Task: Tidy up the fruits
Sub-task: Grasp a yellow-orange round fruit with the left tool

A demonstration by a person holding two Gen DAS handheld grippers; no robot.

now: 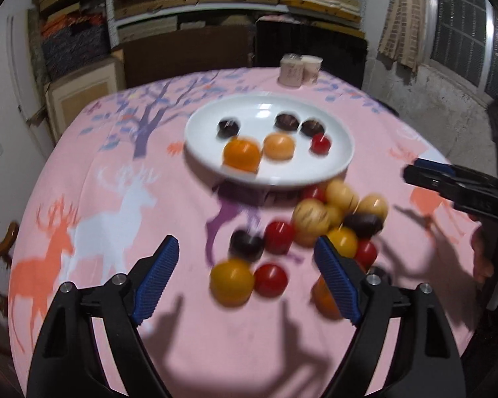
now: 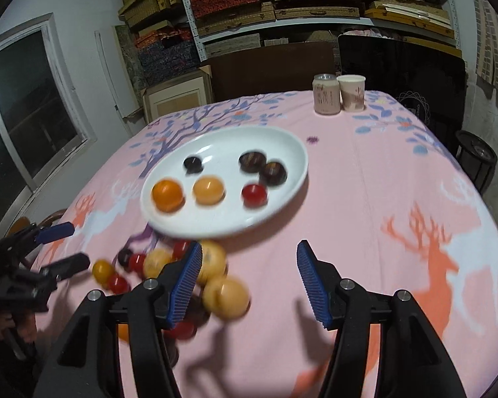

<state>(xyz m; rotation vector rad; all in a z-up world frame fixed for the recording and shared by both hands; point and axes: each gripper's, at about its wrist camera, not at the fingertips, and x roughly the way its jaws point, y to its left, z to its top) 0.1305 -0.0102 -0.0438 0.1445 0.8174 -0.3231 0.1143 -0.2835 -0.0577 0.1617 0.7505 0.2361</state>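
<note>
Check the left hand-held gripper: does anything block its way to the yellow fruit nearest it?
Nothing visible does. The left hand-held gripper is open and empty, with the yellow fruit on the tablecloth just ahead between its fingers. A red fruit sits close against its right side and may crowd that finger.

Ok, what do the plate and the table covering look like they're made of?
The white plate looks like glazed ceramic or maybe melamine: smooth, glossy, with bright light reflections on its surface. The pink cloth seems a matte printed fabric: deer and tree print, a soft crease, draping over the table edge, no shine.
</note>
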